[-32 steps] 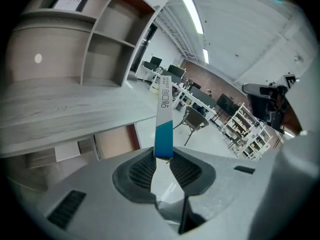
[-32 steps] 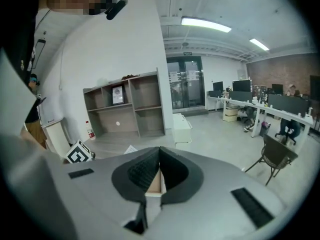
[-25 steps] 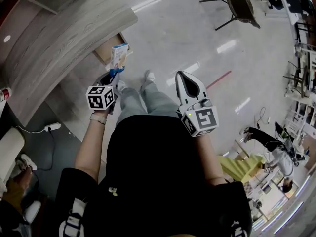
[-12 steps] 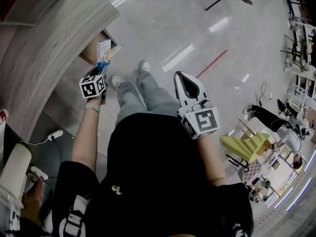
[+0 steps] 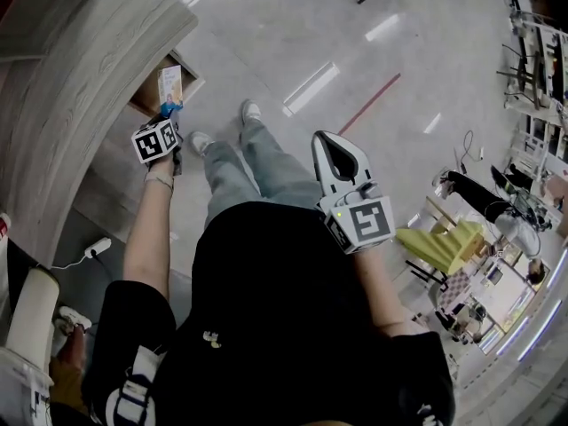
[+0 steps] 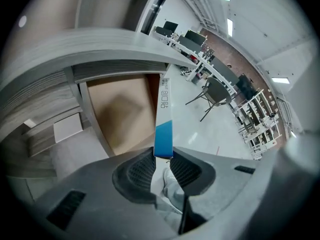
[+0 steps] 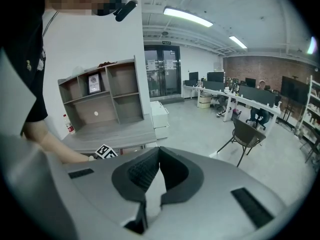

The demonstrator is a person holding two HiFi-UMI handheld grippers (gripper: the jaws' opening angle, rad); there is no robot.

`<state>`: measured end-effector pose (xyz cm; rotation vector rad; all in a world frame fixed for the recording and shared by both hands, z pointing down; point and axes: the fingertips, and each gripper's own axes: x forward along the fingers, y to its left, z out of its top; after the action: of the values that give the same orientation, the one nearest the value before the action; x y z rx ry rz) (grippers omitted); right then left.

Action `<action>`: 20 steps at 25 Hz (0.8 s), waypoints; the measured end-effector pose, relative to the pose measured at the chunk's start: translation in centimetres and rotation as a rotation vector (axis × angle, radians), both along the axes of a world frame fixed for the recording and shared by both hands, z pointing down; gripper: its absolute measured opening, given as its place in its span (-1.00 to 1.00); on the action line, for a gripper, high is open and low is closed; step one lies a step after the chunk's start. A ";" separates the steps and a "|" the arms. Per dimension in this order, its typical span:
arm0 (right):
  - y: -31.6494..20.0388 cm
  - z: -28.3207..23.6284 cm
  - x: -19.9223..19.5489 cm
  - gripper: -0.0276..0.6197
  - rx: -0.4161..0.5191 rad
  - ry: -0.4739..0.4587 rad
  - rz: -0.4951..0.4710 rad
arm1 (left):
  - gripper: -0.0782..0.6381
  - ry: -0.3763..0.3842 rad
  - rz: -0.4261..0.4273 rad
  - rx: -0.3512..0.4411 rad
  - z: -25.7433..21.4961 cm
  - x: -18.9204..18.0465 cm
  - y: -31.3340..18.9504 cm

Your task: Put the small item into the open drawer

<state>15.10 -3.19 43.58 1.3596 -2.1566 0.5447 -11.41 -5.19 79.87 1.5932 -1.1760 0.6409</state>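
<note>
**Room.** You are standing in an open office hall. The pale polished floor [image 5: 293, 34] is throwing back strips of ceiling light and is carrying one thin red line [image 5: 368, 103].

**Surface.** One grey wood-grain desk [image 5: 80, 87] is curving along your left side.

**Shelf unit, count one.** It [image 7: 105, 96] is standing on a grey top against the white wall in the right gripper view.

**Drawer, count one.** The open drawer [image 6: 120, 109] is hanging out under the desk edge and showing a bare brown bottom.

**Chairs, count one checked.** A dark chair [image 7: 247, 134] is sitting alone on the floor. More furniture far off is too small to count.

**Ceiling lights, count two.** Both strips [image 7: 187, 16] are glowing in the right gripper view.

**Grippers, count two.**
- You are reaching the left gripper [image 6: 162, 159] out towards the drawer. Its jaws are pinching the lower blue end of the small item.
- You are holding the right gripper [image 7: 159, 151] up at your chest. Its jaws are meeting at the tips with nothing between them.

**Small item, count one.** The small item [image 6: 163, 114], a thin white-and-blue packet, is standing upright in the left jaws. It is appearing edge-on against the drawer's right-hand wall. It is probably hanging above the opening rather than inside it, though neither the head view nor the left gripper view settles the height.
</note>
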 end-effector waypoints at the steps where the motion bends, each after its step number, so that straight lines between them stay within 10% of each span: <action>1: 0.0 -0.1 0.1 -0.88 0.002 0.002 0.001 | -0.55 -0.006 -0.005 -0.004 0.2 -0.1 -0.1; 20: 0.4 -0.1 0.2 -0.88 0.018 -0.004 -0.028 | -0.53 -0.163 0.010 0.007 0.5 -1.8 -0.1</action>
<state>15.26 -2.84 43.44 1.3366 -2.1856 0.5193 -13.19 -5.29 80.36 1.5767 -1.2907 0.7865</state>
